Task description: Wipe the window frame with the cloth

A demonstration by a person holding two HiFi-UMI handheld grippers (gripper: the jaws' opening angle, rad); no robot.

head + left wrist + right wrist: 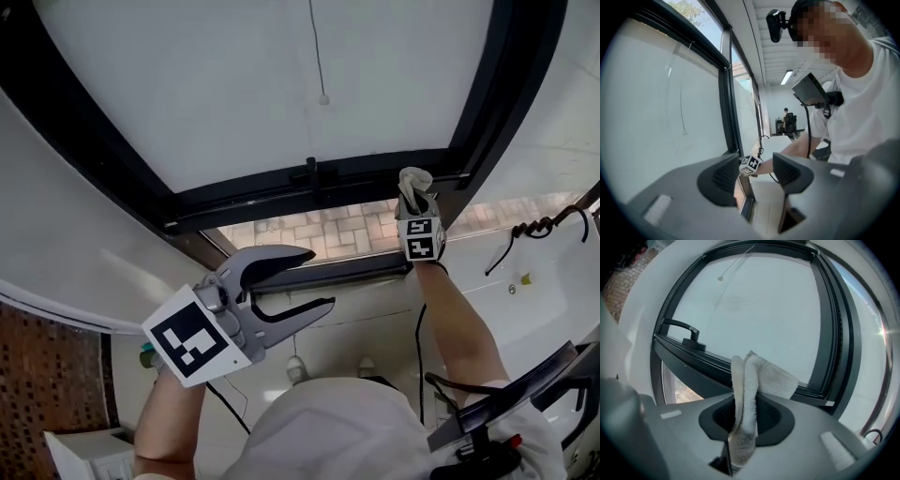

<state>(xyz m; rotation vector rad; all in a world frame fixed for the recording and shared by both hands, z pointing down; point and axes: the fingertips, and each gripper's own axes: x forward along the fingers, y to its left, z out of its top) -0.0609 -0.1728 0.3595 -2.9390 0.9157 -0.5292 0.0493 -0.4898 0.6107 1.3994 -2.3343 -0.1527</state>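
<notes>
Hanging low at the left, the grey two-jaw left gripper (319,278) has its jaws spread wide with nothing between them, well below the black metal window frame (281,192) and taking no part in the wiping. Further right, a black lever handle (310,172) stands on the frame's lower rail, under the frosted white pane (262,84). Right of that, the right gripper (416,208) is raised to the rail near its right-hand corner, jaws pinched on a folded white terry cloth (412,183) whose free end sticks up past the jaw tips and appears to meet the rail, though actual contact is hard to confirm. The step in hand looks like a pass along this lower rail. To do it well, the loose end of the cloth, not the hard jaw tips, should press on the metal. The stroke should run steadily along the rail, and the grip must be tight enough that the cloth does not slide out. The handle will likely need working around, and the corner at far right calls for the cloth to be pushed well in.
</notes>
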